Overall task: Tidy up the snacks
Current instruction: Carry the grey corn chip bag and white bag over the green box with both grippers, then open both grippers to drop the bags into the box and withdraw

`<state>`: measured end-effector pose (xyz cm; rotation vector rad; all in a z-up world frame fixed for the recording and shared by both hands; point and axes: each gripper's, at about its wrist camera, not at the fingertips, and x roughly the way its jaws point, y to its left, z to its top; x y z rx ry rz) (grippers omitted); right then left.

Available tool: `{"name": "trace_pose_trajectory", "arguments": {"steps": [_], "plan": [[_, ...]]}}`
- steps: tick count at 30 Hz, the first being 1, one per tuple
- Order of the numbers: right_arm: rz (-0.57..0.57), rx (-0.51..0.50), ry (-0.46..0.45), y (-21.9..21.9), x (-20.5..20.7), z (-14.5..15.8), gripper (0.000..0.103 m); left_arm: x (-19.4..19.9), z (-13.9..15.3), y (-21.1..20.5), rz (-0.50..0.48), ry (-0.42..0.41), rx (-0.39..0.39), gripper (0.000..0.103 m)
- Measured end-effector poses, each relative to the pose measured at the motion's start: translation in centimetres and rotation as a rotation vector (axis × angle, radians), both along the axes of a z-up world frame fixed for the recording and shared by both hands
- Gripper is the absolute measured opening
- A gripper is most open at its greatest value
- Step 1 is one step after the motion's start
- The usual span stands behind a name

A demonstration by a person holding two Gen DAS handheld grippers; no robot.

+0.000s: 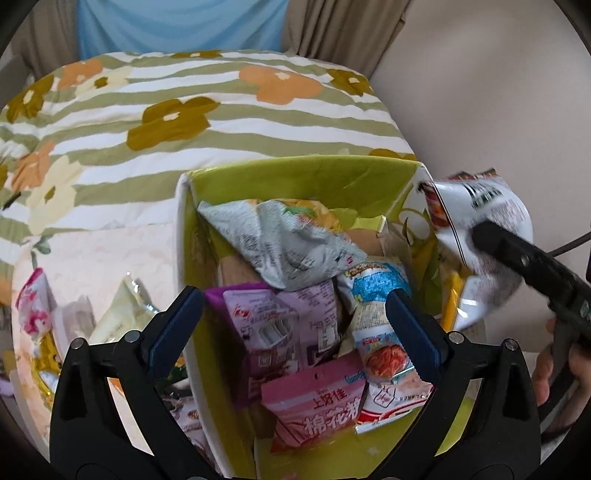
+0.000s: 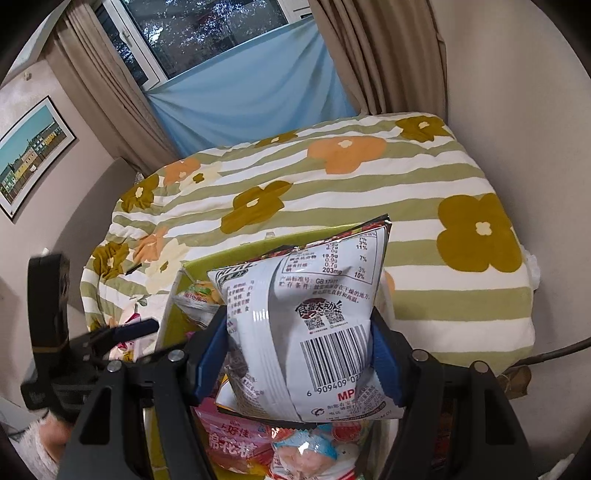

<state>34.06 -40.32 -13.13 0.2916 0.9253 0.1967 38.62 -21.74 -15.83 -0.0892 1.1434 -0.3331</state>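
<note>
A green cardboard box point(image 1: 303, 173) stands on the bed and holds several snack packs: a grey crumpled bag point(image 1: 280, 240), a purple pack point(image 1: 280, 321), a pink marshmallow pack point(image 1: 314, 402) and a blue-and-white pack point(image 1: 380, 325). My left gripper point(image 1: 295, 325) is open above the box, empty. My right gripper point(image 2: 299, 354) is shut on a white snack bag point(image 2: 306, 325) with a barcode, held over the box's right side; the bag also shows in the left wrist view point(image 1: 476, 229). The box rim point(image 2: 221, 260) shows behind the bag.
More loose snack packs point(image 1: 40, 314) lie on the bed left of the box. A striped floral duvet point(image 1: 184, 122) lies folded behind the box. A wall is at the right, curtains and a window point(image 2: 207, 33) behind. A cable point(image 2: 554, 350) runs at the right.
</note>
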Motion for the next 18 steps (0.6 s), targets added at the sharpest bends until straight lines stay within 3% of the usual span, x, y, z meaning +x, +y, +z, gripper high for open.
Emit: {"name": "trace_pose_trajectory", "arguments": {"steps": [6,10,14,18], "plan": [[0.017,-0.016,0.012,1.0,2.2,-0.2,0.067,-0.8,0.7,0.8,0.011,-0.013,0.019,0.099],[0.034,0.031,0.033,1.5,3.8,-0.8,0.069,-1.2,0.8,1.6,0.033,-0.016,0.031,0.099],[0.034,0.026,0.036,2.3,4.4,-1.2,0.094,-1.8,0.8,2.6,0.055,-0.01,0.052,0.099],[0.045,0.013,0.013,2.8,3.4,-1.2,0.102,-2.7,0.6,3.2,0.059,-0.002,0.062,0.099]]}}
